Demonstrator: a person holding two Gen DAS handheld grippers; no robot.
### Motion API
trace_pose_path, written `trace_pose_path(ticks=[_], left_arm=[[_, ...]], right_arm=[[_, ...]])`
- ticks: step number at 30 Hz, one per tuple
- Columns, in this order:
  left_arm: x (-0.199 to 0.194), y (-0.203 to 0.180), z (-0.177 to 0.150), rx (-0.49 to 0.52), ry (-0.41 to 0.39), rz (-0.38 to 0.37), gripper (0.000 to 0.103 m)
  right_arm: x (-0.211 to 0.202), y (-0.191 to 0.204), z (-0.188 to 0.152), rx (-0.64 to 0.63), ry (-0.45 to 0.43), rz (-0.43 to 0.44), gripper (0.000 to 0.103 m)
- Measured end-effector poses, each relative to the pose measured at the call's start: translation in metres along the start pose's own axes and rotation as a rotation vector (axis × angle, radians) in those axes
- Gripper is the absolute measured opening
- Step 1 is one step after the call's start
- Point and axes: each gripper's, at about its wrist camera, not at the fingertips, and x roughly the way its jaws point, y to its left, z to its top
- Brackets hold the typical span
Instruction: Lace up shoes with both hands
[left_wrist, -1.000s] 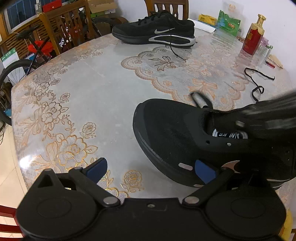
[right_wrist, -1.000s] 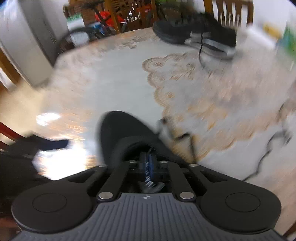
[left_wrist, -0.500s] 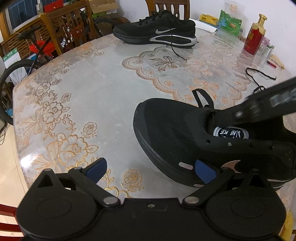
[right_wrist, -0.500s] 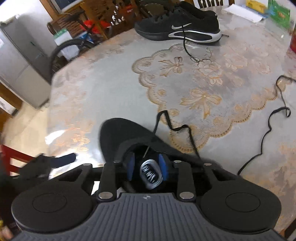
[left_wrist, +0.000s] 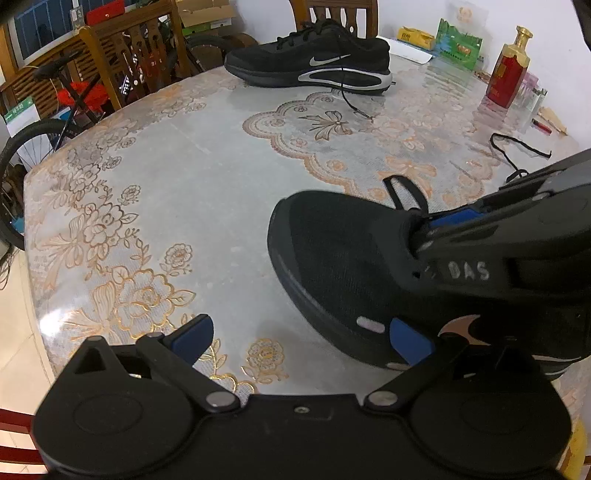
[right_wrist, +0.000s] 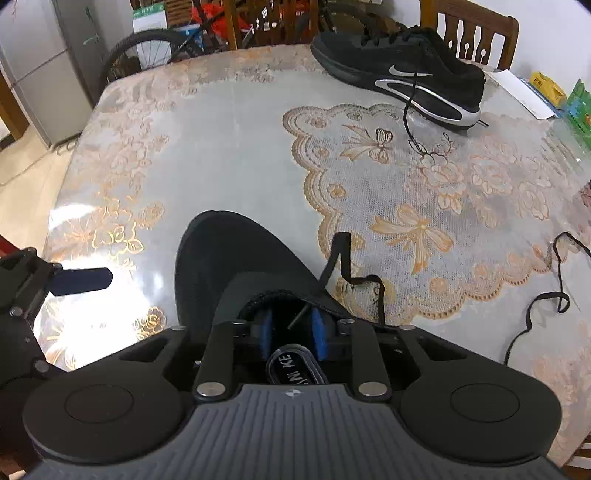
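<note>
A black unlaced shoe (left_wrist: 343, 266) lies on the floral tablecloth (left_wrist: 207, 177), toe pointing away. My right gripper (right_wrist: 291, 330) reaches down into the shoe's mouth (right_wrist: 273, 299). Its blue pads (right_wrist: 266, 332) stand a little apart and are closing, with the stiff tip of the black lace (right_wrist: 298, 316) between them, untouched by either pad. The lace (right_wrist: 341, 254) runs out of the shoe and trails right across the table. In the left wrist view the right gripper (left_wrist: 424, 229) enters from the right. My left gripper (left_wrist: 301, 339) is wide open beside the shoe's sole.
A second black shoe (left_wrist: 310, 62), laced, lies at the table's far side. A red bottle (left_wrist: 508, 74) and packets (left_wrist: 458, 48) stand at the back right. Wooden chairs (left_wrist: 125, 59) and a bicycle (left_wrist: 33, 147) surround the table. The table edge (left_wrist: 40, 332) is close on the left.
My right gripper went from shut to open, sank into the shoe's mouth, and its pads now stand slightly narrower around the lace tip. The left gripper has not moved.
</note>
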Motion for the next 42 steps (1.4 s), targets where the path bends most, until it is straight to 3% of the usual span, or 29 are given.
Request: trace_pose_path(ticks=[4,5,12,15,17,19,22,29,32,34,37,40,42], left_arm=[[0.002,0.000,0.000,0.002,0.005,0.002,0.102],[0.002,0.000,0.000,0.002,0.006,0.002,0.102],[0.003,-0.001,0.002,-0.002,0.001,0.003,0.102],[0.003,-0.003,0.002,0.000,0.000,0.007,0.102],[0.003,-0.003,0.001,0.002,-0.001,0.011,0.102],[0.003,-0.004,0.001,0.004,-0.002,0.013,0.102],[0.002,-0.005,0.001,0.010,-0.004,0.014,0.102],[0.003,-0.004,0.002,0.009,-0.002,0.013,0.102],[0.003,-0.004,0.001,0.008,-0.002,0.013,0.102],[0.003,-0.003,0.001,0.004,-0.001,0.011,0.102],[0.003,-0.003,0.001,0.002,0.001,0.009,0.102],[0.003,-0.004,0.001,0.005,-0.001,0.011,0.102],[0.003,-0.004,0.002,0.004,-0.003,0.011,0.102]], right_arm=[[-0.004,-0.004,-0.002,0.021,-0.017,0.032,0.007],[-0.012,-0.006,-0.003,0.036,-0.027,0.079,0.000],[-0.065,-0.018,-0.012,0.138,-0.093,0.385,0.000],[-0.065,-0.019,-0.014,0.144,-0.089,0.312,0.000],[-0.055,-0.023,-0.014,0.199,-0.062,0.233,0.012],[-0.039,-0.029,-0.012,0.266,-0.041,0.165,0.017],[-0.022,-0.024,-0.007,0.244,-0.030,0.067,0.022],[-0.002,-0.010,-0.002,0.146,-0.008,0.027,0.024],[0.000,-0.010,-0.004,0.136,-0.023,0.013,0.018],[0.000,-0.010,-0.007,0.140,-0.042,0.016,0.009],[-0.001,-0.011,-0.009,0.151,-0.066,0.022,0.007],[-0.010,-0.015,-0.012,0.168,-0.095,0.061,0.002],[-0.019,-0.020,-0.014,0.195,-0.114,0.161,0.000]])
